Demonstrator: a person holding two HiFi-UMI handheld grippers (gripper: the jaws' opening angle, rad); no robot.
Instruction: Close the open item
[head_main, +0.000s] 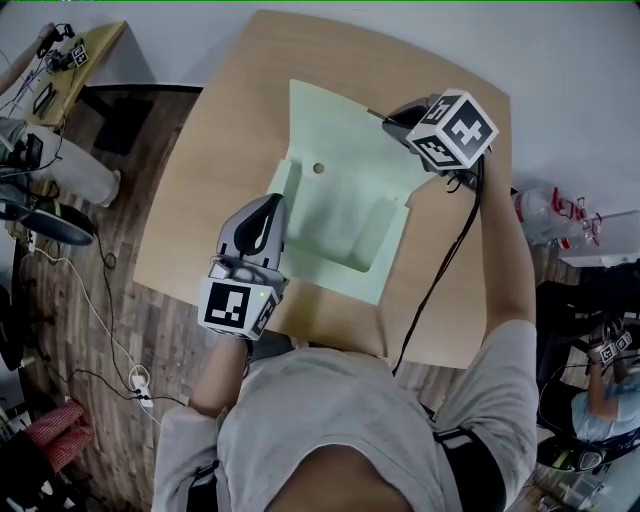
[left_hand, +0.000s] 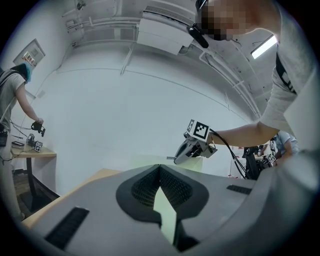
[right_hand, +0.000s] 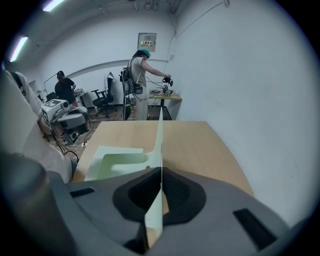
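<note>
A pale green cardboard box (head_main: 345, 215) lies unfolded on the wooden table (head_main: 225, 120), its shallow tray near the middle and a wide lid panel (head_main: 335, 130) toward the far side. My left gripper (head_main: 270, 205) is at the tray's left side wall, shut on a thin green flap (left_hand: 166, 215). At the lid's far right corner my right gripper (head_main: 388, 116) is shut on the lid panel's edge (right_hand: 160, 135), which stands on edge between its jaws. From the left gripper view the right gripper (left_hand: 176, 159) shows over the green sheet.
A black cable (head_main: 440, 270) runs from the right gripper across the table's right side to its near edge. Cables and a power strip (head_main: 138, 382) lie on the wooden floor at left. Other people work at a desk (right_hand: 167, 97) beyond the table.
</note>
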